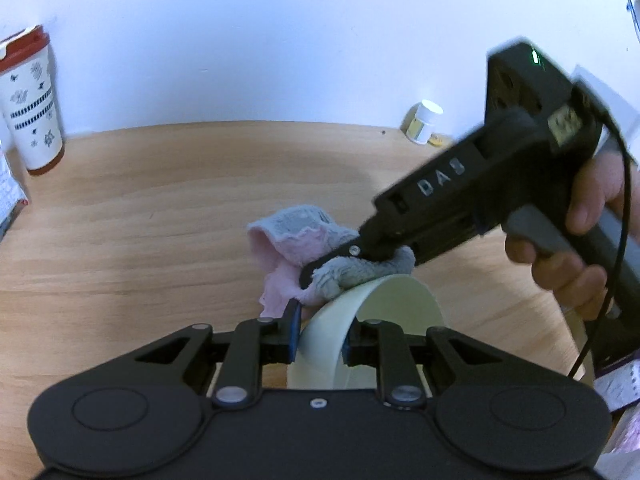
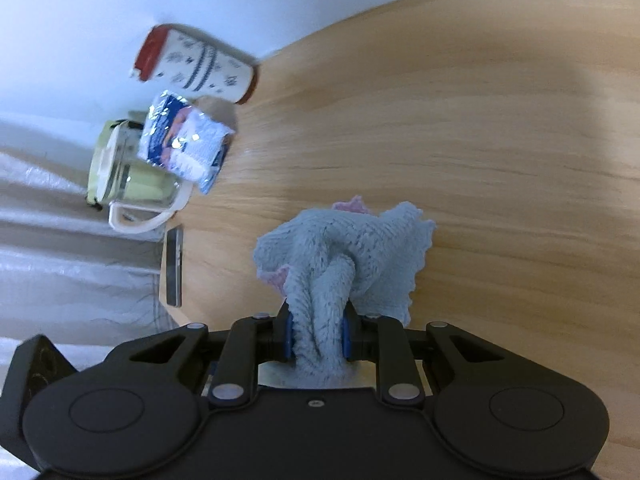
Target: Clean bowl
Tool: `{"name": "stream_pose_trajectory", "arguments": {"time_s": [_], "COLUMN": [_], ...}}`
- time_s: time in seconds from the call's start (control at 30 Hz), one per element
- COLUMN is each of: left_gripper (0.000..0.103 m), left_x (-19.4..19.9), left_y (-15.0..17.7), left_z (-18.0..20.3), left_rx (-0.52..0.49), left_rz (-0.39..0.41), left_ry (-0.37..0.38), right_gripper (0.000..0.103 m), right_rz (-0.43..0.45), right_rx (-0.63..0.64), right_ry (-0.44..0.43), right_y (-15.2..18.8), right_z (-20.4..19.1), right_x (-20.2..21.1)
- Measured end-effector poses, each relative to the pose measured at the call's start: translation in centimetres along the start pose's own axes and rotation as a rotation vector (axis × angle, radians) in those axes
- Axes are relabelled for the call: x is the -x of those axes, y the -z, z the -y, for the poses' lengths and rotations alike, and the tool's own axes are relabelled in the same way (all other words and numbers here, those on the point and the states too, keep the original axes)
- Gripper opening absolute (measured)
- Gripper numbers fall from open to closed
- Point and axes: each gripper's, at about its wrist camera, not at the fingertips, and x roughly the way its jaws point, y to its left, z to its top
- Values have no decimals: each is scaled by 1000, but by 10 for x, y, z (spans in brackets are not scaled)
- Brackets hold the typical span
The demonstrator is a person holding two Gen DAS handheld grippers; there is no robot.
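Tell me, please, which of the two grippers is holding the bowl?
The left gripper: its jaws clamp the pale bowl by its wall. The right gripper grips only the blue cloth, pressed to the bowl's rim.

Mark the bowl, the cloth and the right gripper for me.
bowl (image 1: pixel 396 300): left wrist view, inner wall.
cloth (image 2: pixel 320 280): right wrist view, bunched grey middle.
right gripper (image 2: pixel 317 338): right wrist view, midway between fingertips.

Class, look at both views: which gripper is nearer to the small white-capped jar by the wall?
Right. The right gripper, clamping the cloth, lies between the jar and the left gripper, which clamps the bowl farther back.
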Motion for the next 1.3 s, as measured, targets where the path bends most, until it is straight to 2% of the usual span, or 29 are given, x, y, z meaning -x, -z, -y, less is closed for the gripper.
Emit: {"name": "stream_pose_trajectory", "arguments": {"time_s": [0.07, 0.2, 0.43, 0.7, 0.87, 1.0, 1.3], "left_gripper": [18, 19, 20, 20, 20, 20, 20], "left_x": [0, -1, 3, 6, 9, 10, 6], "left_y": [-3, -3, -1, 1, 3, 5, 14], "left_z": [-3, -7, -5, 0, 6, 3, -8], "left_rx": [7, 20, 39, 21, -1, 12, 39], "left_rz": [0, 1, 11, 1, -9, -11, -38], "left_ry": [4, 5, 11, 29, 29, 32, 40], "right_gripper": [25, 25, 25, 25, 25, 25, 25], "right_rz": [8, 23, -9, 30, 23, 3, 6], "right_rx": [-33, -120, -207, -174, -81, 18, -125], "right_ry": [-19, 10, 25, -2, -39, -10, 29], "right_y": [2, 14, 39, 21, 9, 8, 27], "right_z": [10, 43, 76, 55, 19, -6, 49], "right_x": [4, 14, 11, 21, 18, 10, 15]}}
